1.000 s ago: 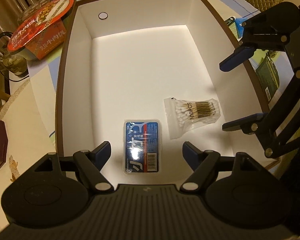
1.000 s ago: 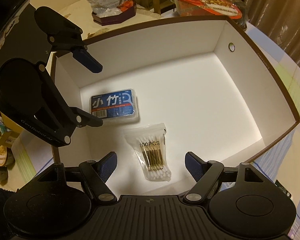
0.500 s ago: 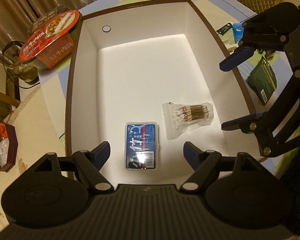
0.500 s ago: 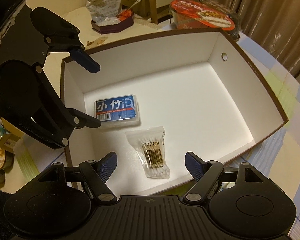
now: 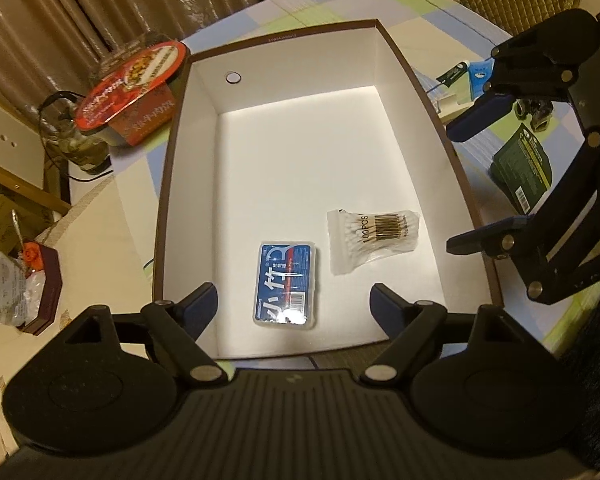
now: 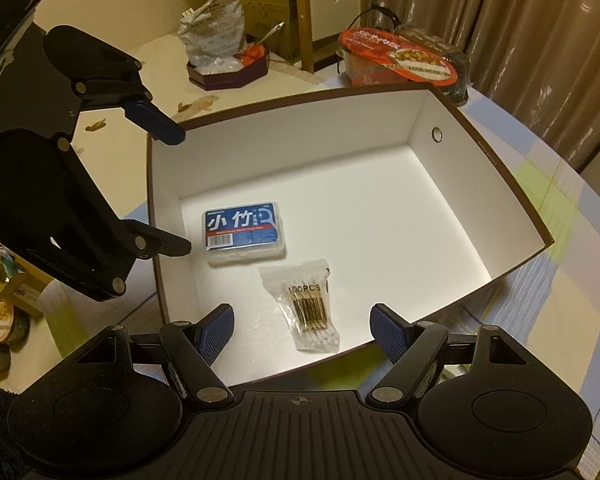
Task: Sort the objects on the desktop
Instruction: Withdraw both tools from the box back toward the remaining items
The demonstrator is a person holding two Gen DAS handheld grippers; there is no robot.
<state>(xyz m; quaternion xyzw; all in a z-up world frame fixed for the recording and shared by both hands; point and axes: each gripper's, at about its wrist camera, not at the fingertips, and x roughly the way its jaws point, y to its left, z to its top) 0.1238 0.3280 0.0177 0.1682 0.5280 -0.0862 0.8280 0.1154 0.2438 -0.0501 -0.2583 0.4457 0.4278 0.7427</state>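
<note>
Blue flat plastic floss-pick case (image 5: 286,283) lies flat on the floor of the white-lined, brown-rimmed cardboard box (image 5: 188,184), toward the near wall, at about 6 o'clock in my left view. Clear plastic bag of cotton swabs (image 5: 372,236) lies just beside it at its 2 o'clock, apart, not touching. Rest of the box floor bare.

My left gripper (image 5: 292,300) hangs above the near rim, fingers spread wide, nothing between them. My right gripper (image 6: 302,326) hangs over the adjacent side of the box, also spread and empty; the swab bag sits between its fingertips in its own view, but below them.

Outside the box, at 2 to 3 o'clock in the left view: a dark green printed packet (image 5: 524,168) and a small blue-and-white carded item (image 5: 476,76) on the checked tablecloth (image 5: 420,12). I judge these are what is left to sort. A red-lidded instant noodle bowl (image 5: 128,88) stands at 10 o'clock, close against the box's far-left corner.

Risks as I read them:
- The two grippers hang near each other over one corner. Swinging either toward the loose items could knock them together.
- Dropping low on the way out could catch a fingertip on the rim and shove the light box, possibly into the noodle bowl.
- The green packet lies flat; a shallow pinch may slide off it.
- The swab bag is slick and soft; a brush would drag it.
</note>
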